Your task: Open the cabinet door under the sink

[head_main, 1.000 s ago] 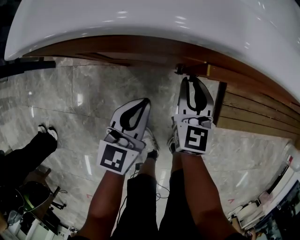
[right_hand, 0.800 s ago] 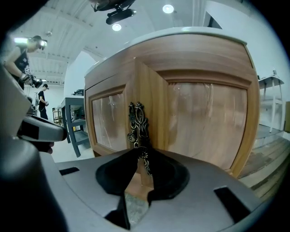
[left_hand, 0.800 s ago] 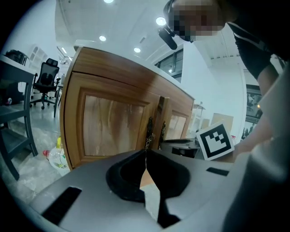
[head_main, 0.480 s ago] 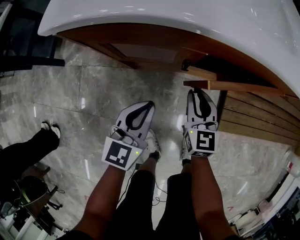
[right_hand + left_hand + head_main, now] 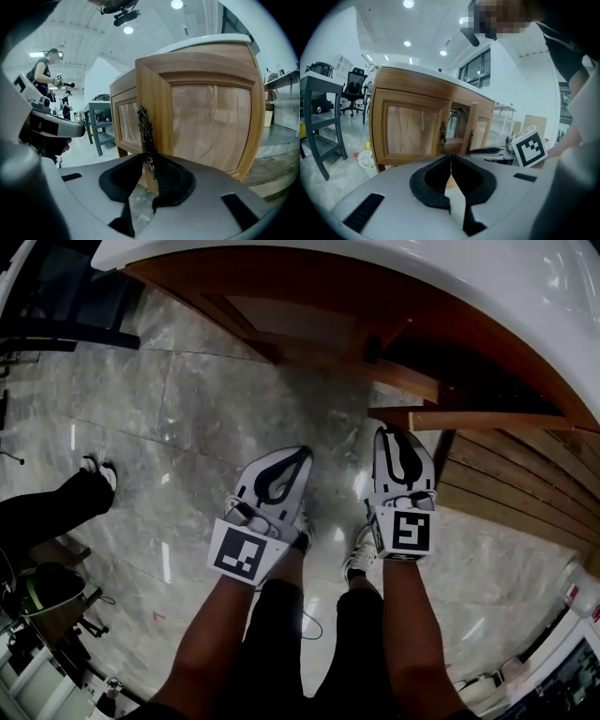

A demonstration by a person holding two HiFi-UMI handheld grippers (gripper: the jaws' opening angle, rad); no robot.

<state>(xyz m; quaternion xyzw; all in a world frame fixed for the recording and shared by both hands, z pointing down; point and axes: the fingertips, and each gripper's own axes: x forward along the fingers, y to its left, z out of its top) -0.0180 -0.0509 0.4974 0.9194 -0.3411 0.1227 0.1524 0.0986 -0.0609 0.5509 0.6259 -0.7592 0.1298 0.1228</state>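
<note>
1. The right gripper point(image 5: 150, 163) has its fingers clamped on the ornate metal handle point(image 5: 143, 129) of the cabinet door point(image 5: 211, 122). The handle stands upright between the fingertips.
2. The door, under the white sink point(image 5: 394, 277), stands ajar, swung out from the cabinet, its panel just right of those fingers.
3. The left gripper point(image 5: 451, 161) has its fingers together on nothing, above the marble floor point(image 5: 187, 427). The other door point(image 5: 412, 124) sits shut ahead and left of them.
</note>
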